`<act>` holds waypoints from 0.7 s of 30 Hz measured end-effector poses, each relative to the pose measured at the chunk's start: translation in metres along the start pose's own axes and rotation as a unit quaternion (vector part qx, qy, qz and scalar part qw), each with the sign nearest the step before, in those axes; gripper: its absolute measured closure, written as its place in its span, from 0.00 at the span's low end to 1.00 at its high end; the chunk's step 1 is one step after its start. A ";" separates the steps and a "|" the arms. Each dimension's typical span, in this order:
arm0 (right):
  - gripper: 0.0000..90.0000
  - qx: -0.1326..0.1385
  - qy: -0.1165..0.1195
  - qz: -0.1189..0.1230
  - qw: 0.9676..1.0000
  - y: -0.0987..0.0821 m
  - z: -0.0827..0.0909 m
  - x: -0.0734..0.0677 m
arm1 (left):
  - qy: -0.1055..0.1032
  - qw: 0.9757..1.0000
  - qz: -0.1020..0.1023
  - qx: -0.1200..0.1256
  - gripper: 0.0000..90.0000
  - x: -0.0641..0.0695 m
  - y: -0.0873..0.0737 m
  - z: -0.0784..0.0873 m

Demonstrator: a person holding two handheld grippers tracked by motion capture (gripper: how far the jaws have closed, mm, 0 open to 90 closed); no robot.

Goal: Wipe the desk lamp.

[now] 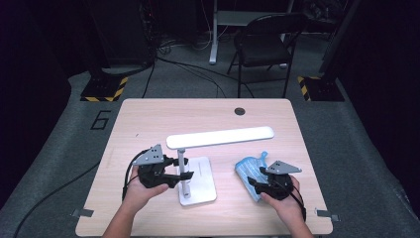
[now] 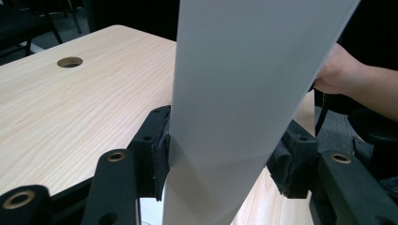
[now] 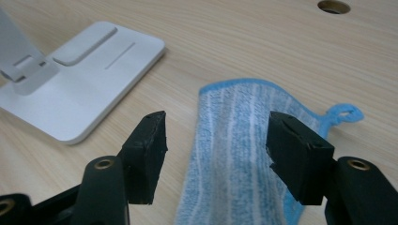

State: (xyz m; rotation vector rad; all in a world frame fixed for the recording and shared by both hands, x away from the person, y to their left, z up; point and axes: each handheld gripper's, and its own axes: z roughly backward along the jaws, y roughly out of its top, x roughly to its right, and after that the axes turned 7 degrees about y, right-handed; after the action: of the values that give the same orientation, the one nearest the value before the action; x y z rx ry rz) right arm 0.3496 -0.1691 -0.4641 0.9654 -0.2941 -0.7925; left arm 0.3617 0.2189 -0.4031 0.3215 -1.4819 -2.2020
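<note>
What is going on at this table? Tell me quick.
A person works a white desk lamp and a blue striped cloth with two hand-held grippers. The left gripper has its jaws on either side of the lamp's stem; whether they press on it is hard to tell. The right gripper is open above the cloth, which lies flat on the wooden table beside the lamp's base.

A light wood-grain desk [image 1: 148, 116] with a round cable hole [image 1: 239, 111] stands on grey carpeted floor [image 1: 74, 148] in a dark room. Behind it a black folding chair [image 1: 265, 47] faces the desk. Black stands with yellow-and-black hazard-striped bases [image 1: 104, 89] flank it, and black cables [image 1: 188, 67] trail across the floor.
</note>
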 end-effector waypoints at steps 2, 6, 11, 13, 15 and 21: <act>0.42 0.004 0.005 0.005 1.000 0.002 0.000 -0.005 | -0.004 1.000 0.000 0.000 0.48 0.000 0.000 0.000; 0.42 0.009 0.018 0.021 1.000 0.008 -0.002 -0.017 | -0.010 1.000 -0.004 -0.003 0.46 0.000 0.000 0.001; 0.42 0.011 0.031 0.038 0.999 0.013 -0.006 -0.027 | -0.026 1.000 -0.010 -0.009 0.46 0.000 0.000 0.005; 0.43 0.010 0.036 0.044 0.998 0.014 -0.008 -0.032 | -0.031 0.999 -0.013 -0.008 0.46 0.000 0.000 0.006; 0.43 0.010 0.043 0.046 0.998 0.015 -0.010 -0.036 | -0.032 0.999 -0.018 -0.007 0.48 -0.001 -0.001 0.007; 0.43 0.009 0.055 0.051 0.997 0.017 -0.016 -0.043 | -0.034 0.999 -0.017 -0.010 0.55 0.001 -0.002 0.010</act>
State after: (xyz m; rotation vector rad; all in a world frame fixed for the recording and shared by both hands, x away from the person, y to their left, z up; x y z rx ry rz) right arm 0.3370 -0.1230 -0.4544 0.9983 -0.2533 -0.6430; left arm 0.3561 0.2268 -0.4006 0.2688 -1.5007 -2.2733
